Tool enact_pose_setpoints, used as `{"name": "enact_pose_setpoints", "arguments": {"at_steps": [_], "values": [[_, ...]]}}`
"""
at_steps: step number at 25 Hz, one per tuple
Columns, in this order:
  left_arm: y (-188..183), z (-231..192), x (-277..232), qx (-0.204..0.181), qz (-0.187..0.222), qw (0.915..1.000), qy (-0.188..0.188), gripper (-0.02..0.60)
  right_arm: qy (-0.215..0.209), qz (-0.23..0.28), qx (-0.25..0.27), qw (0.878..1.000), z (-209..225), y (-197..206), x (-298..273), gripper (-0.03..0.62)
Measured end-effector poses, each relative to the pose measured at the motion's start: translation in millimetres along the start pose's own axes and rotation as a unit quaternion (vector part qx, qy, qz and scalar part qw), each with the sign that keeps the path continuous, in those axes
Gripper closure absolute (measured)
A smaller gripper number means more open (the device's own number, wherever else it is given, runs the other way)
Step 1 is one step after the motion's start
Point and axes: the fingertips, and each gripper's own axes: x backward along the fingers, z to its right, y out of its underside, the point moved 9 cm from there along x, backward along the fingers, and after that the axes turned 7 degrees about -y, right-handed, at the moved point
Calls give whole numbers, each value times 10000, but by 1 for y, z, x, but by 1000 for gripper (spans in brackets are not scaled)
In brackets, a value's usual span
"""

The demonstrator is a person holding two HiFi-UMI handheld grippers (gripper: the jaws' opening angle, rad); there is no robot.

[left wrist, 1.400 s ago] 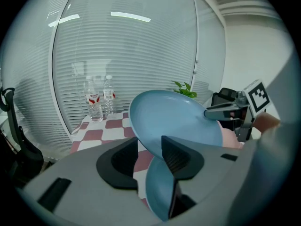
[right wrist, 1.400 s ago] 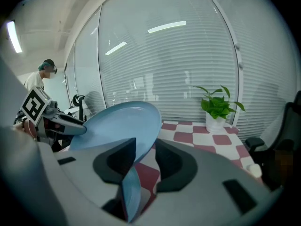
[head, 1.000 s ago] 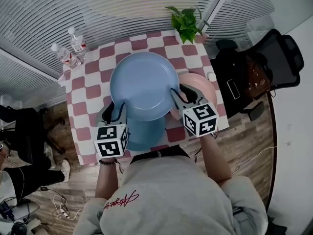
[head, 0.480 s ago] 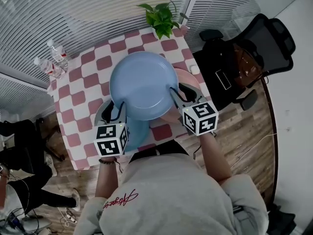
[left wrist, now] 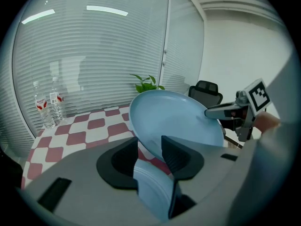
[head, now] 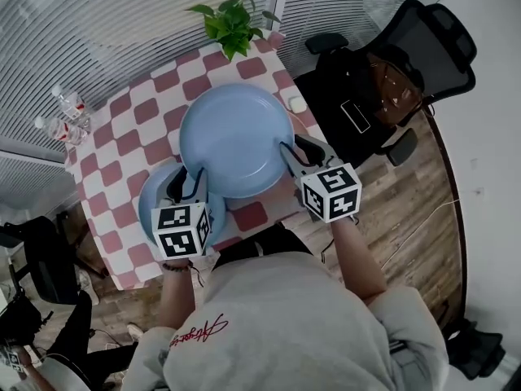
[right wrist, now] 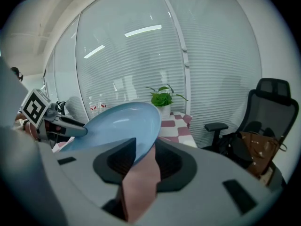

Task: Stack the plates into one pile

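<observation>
Both grippers hold a large light-blue plate (head: pixel 236 141) level above the checkered table (head: pixel 130 129). My left gripper (head: pixel 189 179) is shut on its near-left rim, and my right gripper (head: pixel 298 155) is shut on its near-right rim. In the left gripper view the large plate's rim (left wrist: pixel 155 126) sits between the jaws of that gripper (left wrist: pixel 149 150). A smaller blue plate (head: pixel 153 204) lies on the table under the left gripper. A pink plate (right wrist: pixel 138 187) shows below the right gripper (right wrist: pixel 141 149); in the head view the large plate hides it.
A potted plant (head: pixel 230 19) stands at the table's far corner and two water bottles (head: pixel 61 112) at its left. A small white object (head: pixel 297 104) lies by the right edge. A black office chair (head: pixel 391 63) with a brown bag stands to the right.
The large plate, held by both grippers, has moved right across the table. It now covers the pink plate, and the smaller blue plate shows to its left.
</observation>
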Motion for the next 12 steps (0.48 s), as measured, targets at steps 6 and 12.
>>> {"name": "enact_pose_setpoints", "arguments": {"at_steps": [6, 12], "values": [[0, 23, -9, -105, -80, 9999, 110, 414, 127, 7, -129, 9998, 17, 10, 18, 462], [3, 42, -16, -142, -154, 9996, 177, 414, 201, -52, -213, 9996, 32, 21, 29, 462]]}}
